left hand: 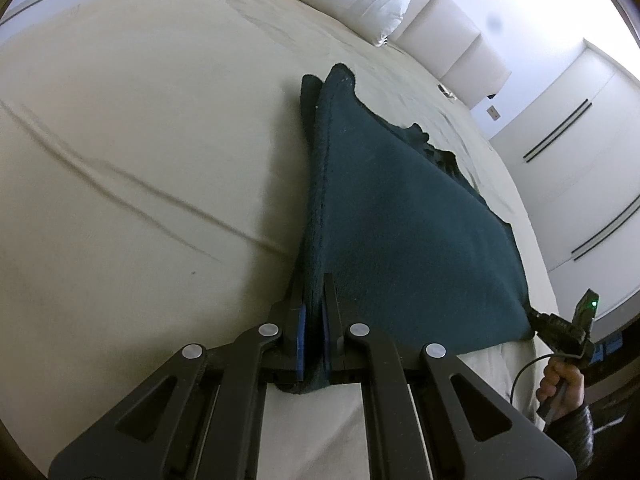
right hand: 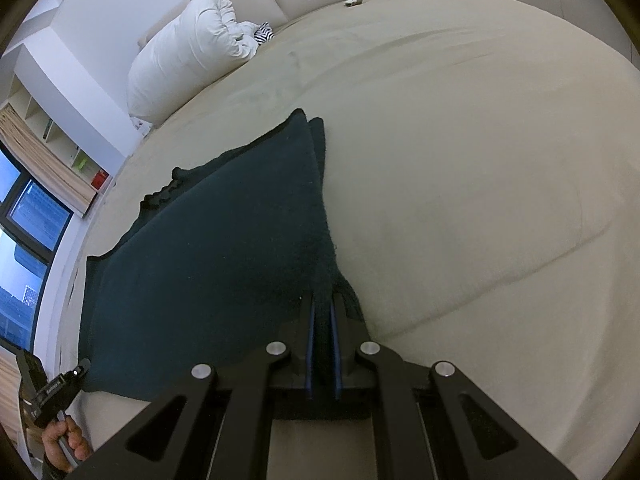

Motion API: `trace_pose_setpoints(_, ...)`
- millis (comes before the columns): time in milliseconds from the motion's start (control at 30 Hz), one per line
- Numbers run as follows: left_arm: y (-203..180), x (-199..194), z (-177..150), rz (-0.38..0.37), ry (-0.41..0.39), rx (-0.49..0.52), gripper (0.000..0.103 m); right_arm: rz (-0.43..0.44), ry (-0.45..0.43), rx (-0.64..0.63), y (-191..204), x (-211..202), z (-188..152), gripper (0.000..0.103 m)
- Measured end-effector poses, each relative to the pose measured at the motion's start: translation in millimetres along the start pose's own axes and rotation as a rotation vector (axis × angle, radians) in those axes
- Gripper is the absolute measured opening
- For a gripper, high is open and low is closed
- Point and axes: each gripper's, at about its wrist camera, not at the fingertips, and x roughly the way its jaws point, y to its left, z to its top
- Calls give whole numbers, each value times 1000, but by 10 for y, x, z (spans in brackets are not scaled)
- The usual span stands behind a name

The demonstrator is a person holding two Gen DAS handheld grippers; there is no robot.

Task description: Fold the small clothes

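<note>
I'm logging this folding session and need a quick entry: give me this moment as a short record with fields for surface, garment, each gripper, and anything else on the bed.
surface: beige bed sheet
garment: dark teal cloth, near edge lifted, far end resting on the bed
left gripper: shut on one near corner of the cloth
right gripper: shut on the other near corner
also on the bed: white pillow by the headboard, striped item beside it
</note>
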Motion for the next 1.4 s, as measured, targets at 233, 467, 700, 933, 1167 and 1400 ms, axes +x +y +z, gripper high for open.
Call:
trace_pose_setpoints(233, -3, -21, 37, 13, 1, 1, 8, -7, 7, -6, 18, -39, 16, 14)
trace_pose_setpoints(467, -191, -588, 274, 159, -121, 42, 8, -16, -163, 33, 63, -598, 172, 34)
trace_pose_setpoints(700, -1278, 76, 765, 16, -99, 350, 8, 343, -47, -1, 921, 82, 529, 34)
trace_pose_setpoints(933, -1336, 1182, 1253, 87, -41, 407, 8, 477, 130, 67, 1383, 1184, 767, 35)
trace_pose_setpoints(1167, -445, 1202, 1320, -86, -15, 152, 8, 462, 61, 234, 681, 1402, 937, 0)
trace_pose_setpoints(1400, -344, 1086, 1194, -101, -34, 120, 8, 231, -114, 373, -144, 1002, 1175, 1)
